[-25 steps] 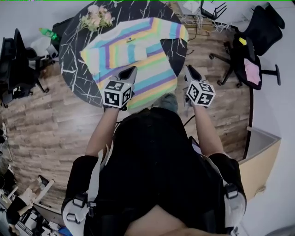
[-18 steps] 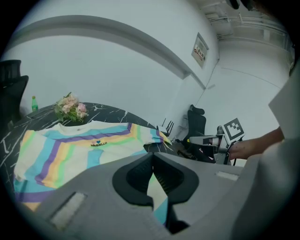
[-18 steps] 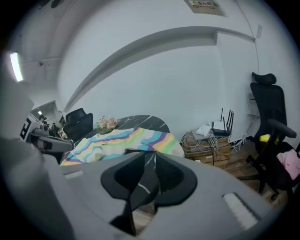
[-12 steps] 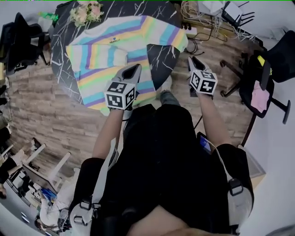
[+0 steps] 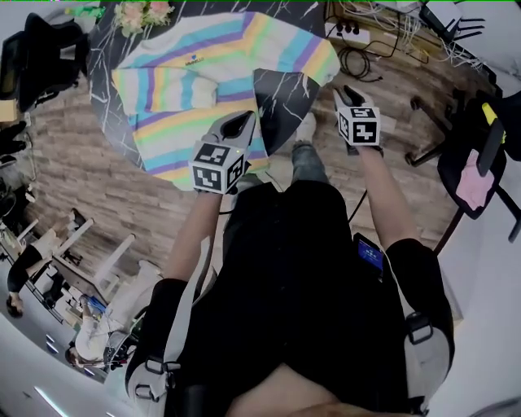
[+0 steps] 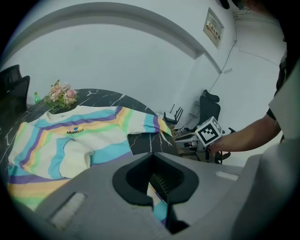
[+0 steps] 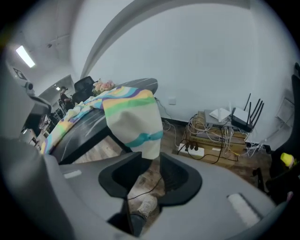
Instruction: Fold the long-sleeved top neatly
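The pastel-striped long-sleeved top [image 5: 195,89] lies spread out, front up, on the round black marble table [image 5: 281,98]. One sleeve is folded across its chest. The other sleeve [image 7: 133,117] hangs over the table's right edge. My left gripper [image 5: 242,122] hovers over the near hem, shut and holding nothing; in the left gripper view [image 6: 152,157] striped fabric [image 6: 70,140] lies just beneath it. My right gripper [image 5: 348,89] is off the table's right side. Its jaws [image 7: 150,157] have just been opening; the hanging cuff dangles at their tips and nothing is pressed between them.
A flower bunch [image 5: 134,12] stands at the table's far edge. A power strip with tangled cables [image 5: 350,32] and routers [image 7: 243,117] lie on the wood floor to the right. Office chairs stand at right [image 5: 480,155] and left [image 5: 49,49]. The person's shoe [image 5: 305,126] is near the table.
Both grippers have come down and nearer the table's front edge. The left one went from over the top's body to its hem, the right one toward the hanging sleeve. The top has not shifted.
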A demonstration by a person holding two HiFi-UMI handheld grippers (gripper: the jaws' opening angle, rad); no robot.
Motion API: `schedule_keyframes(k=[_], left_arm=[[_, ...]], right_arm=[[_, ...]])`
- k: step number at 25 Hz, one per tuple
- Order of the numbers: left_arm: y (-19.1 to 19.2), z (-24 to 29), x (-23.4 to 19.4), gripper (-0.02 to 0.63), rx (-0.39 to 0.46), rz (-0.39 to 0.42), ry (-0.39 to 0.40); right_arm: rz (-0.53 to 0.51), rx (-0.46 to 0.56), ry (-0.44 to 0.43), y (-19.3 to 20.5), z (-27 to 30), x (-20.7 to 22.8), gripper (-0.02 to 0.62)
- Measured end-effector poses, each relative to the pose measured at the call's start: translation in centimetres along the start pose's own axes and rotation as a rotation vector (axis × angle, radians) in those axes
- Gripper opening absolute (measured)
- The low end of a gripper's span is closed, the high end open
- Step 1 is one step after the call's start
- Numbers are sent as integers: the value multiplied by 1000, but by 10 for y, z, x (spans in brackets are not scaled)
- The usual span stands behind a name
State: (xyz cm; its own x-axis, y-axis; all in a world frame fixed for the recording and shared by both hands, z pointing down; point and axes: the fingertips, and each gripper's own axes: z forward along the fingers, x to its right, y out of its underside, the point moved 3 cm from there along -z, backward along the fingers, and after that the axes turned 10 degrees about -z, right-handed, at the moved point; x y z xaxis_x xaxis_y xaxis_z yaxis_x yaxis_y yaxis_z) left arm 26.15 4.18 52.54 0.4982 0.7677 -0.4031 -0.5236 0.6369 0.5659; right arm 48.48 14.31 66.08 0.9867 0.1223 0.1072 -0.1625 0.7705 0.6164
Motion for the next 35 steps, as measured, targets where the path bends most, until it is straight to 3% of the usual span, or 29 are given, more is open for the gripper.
schedule_keyframes(k=[8,14,16,19,20,30,35], left_arm=[[15,18,-1,9,-52,-22,-37],[14,26,-7,11,-54,-58,-66],[11,27,-7,11,-54,-65,-67],[8,30,-7,11,-51,-69,-56],[6,32,-7,10,-49,-69,-50],[-10,47,15,10,-9,-30,47],[-11,38,16,10,14,-13,73]], right_arm=[[-183,-97,-144,8,55,11,196],[-306,-168,-244,9,76,12,204],[-304,-169,-253,7,76,14,170],[-279,-155,-262,0,65,16,42],[-270,-150,-263,-2,60,17,31],[-239,-117,-217,-19,-26,42,28],[-279,-150,-301,-34,-71,24,28]])
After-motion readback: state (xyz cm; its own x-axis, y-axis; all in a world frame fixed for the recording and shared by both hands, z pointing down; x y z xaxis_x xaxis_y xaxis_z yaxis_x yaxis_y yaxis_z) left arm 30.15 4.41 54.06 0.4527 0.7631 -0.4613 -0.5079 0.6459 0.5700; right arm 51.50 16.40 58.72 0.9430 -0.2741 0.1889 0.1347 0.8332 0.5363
